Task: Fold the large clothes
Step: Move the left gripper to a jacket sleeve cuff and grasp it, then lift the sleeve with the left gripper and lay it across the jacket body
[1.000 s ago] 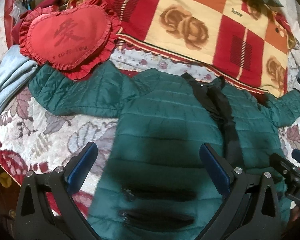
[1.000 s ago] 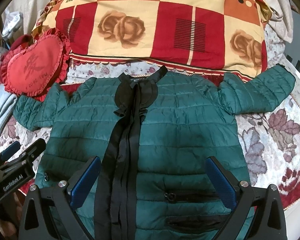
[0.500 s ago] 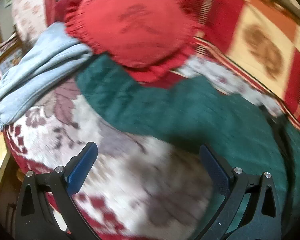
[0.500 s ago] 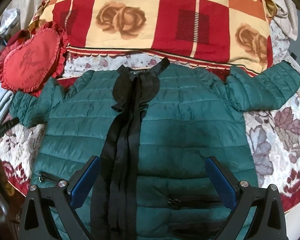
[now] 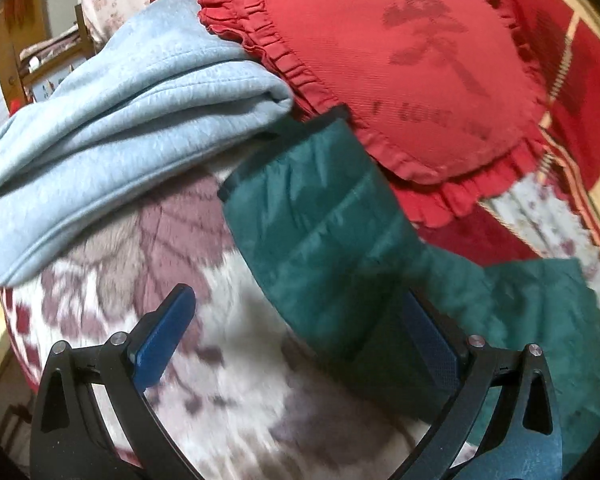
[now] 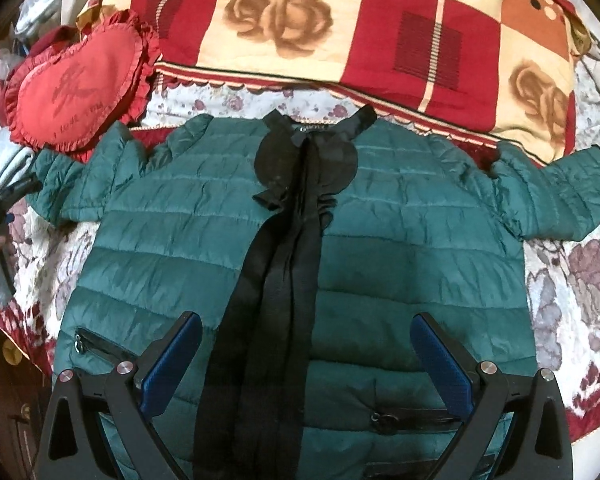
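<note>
- Green jacket (image 6: 400, 240) lies flat on the bed (image 6: 572, 280), sleeves outspread
- Left gripper (image 5: 300, 332), jaws spread, beside the sleeve cuff (image 5: 300, 184)
- Right gripper (image 6: 304, 356), jaws spread, over the hem

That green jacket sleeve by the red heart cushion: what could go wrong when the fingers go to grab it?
1. The sleeve cuff lies against the heart cushion and the folded blue garment, so the open left gripper might snag or drag those too.
2. The puffy green jacket looks slippery; a pinch could slide off or catch only the top layer.
3. The right gripper hovers open above the hem, holding nothing down, so pulling the sleeve may shift the whole jacket.
</note>
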`<state>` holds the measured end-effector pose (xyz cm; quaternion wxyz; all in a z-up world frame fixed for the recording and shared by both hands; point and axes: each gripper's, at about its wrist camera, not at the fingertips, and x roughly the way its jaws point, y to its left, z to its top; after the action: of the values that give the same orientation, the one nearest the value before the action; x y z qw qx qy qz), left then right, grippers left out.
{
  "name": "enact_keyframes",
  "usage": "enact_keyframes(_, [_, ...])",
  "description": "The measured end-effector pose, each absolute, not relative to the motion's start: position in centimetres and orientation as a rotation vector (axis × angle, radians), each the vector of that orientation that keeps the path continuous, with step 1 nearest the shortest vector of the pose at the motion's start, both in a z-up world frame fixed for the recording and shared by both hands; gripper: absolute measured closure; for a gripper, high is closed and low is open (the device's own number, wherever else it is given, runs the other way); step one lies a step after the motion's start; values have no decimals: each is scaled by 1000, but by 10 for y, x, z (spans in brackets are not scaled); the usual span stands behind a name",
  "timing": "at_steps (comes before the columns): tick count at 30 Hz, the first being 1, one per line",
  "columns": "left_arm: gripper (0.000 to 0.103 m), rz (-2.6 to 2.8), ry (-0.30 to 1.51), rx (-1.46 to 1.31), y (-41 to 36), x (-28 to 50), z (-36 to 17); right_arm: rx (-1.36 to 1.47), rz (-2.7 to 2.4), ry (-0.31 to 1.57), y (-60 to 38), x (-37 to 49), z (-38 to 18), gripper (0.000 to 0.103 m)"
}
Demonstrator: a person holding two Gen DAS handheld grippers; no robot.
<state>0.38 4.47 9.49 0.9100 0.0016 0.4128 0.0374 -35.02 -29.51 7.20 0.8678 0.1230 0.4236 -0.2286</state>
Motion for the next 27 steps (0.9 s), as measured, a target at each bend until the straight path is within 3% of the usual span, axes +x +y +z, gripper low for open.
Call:
enact_keyframes(16, [3, 113, 861, 10, 44, 48, 72, 265, -406, 925, -288, -334, 64, 0])
enact_keyframes(17, [7, 96, 861, 9, 42, 50, 71, 269, -406, 926, -289, -334, 64, 0])
enact_keyframes(18, [18, 88, 858, 17, 40, 52, 71, 278, -406, 926, -291, -334, 63, 0])
enact_keyframes(22, [71, 50, 861, 29, 32, 57, 70, 315, -396, 923, -296, -336, 61, 0])
enact_keyframes(25, [89, -2, 874, -74, 45, 57, 75, 326, -390, 923, -297, -336, 61, 0])
enact_keyframes(27, [92, -48, 874, -143, 53, 54, 80, 333, -392, 920, -297, -337, 61, 0])
